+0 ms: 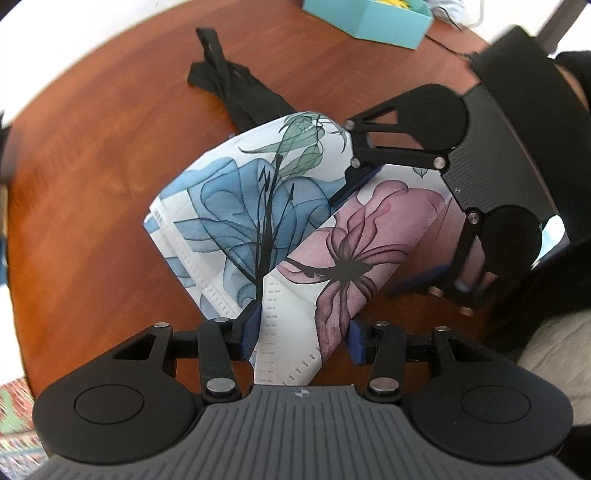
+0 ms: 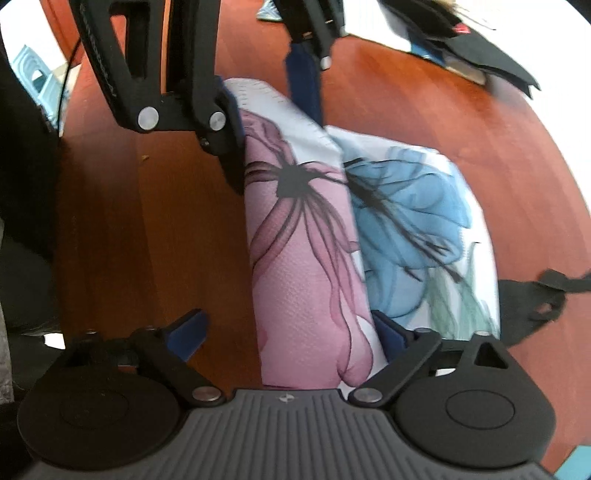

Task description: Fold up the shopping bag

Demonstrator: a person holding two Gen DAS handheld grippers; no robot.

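Note:
The shopping bag (image 1: 258, 221) is white with a blue and a pink flower print. It lies partly folded on the brown table (image 1: 92, 184), with a pink-flower flap (image 2: 306, 258) raised over the blue part (image 2: 413, 229). Its black handles (image 1: 229, 85) trail off the far end. My left gripper (image 1: 301, 334) is open, its blue pads on either side of the flap's near end. My right gripper (image 2: 288, 332) is open around the flap's other end, one pad (image 2: 391, 332) under the fold. Each gripper shows in the other's view: the right one (image 1: 399, 229), the left one (image 2: 273, 103).
A teal box (image 1: 369, 18) stands at the table's far edge with a black cable beside it. Dark items (image 2: 480, 44) lie on the table beyond the bag. A person's dark clothing (image 1: 554, 277) is close on the right.

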